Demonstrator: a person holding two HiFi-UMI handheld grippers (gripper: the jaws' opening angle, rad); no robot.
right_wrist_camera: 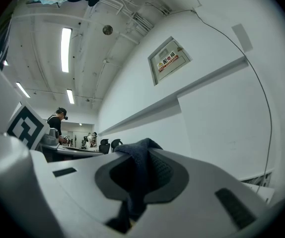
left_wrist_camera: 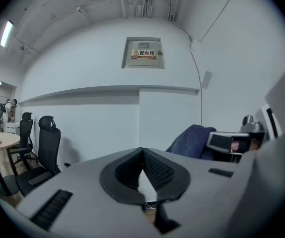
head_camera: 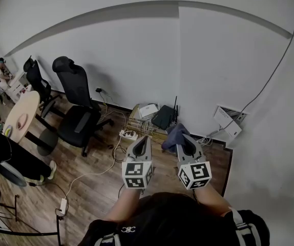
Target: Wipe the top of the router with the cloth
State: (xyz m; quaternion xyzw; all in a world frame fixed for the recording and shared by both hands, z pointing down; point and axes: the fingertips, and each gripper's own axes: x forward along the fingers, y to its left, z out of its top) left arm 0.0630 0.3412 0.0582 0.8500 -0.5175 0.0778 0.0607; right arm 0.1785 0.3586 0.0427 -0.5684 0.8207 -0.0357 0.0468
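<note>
A black router [head_camera: 163, 117] with an upright antenna lies on a low wooden rack [head_camera: 137, 121] against the wall, beside a white device [head_camera: 148, 110]. My right gripper [head_camera: 184, 139] is held up in front of me, above and short of the router, shut on a dark blue cloth [head_camera: 173, 136]. The cloth [right_wrist_camera: 138, 167] hangs down between its jaws. My left gripper [head_camera: 143, 139] is level with it on the left, shut and empty, its pads meeting at the tip [left_wrist_camera: 143, 152]. From the left gripper view the cloth [left_wrist_camera: 192, 140] shows to the right.
Two black office chairs [head_camera: 75, 111] and a round table [head_camera: 23, 116] stand to the left. A power strip [head_camera: 129, 135] and cables [head_camera: 93, 173] lie on the wood floor. A white box [head_camera: 228, 120] leans at the wall on the right. People sit at far left.
</note>
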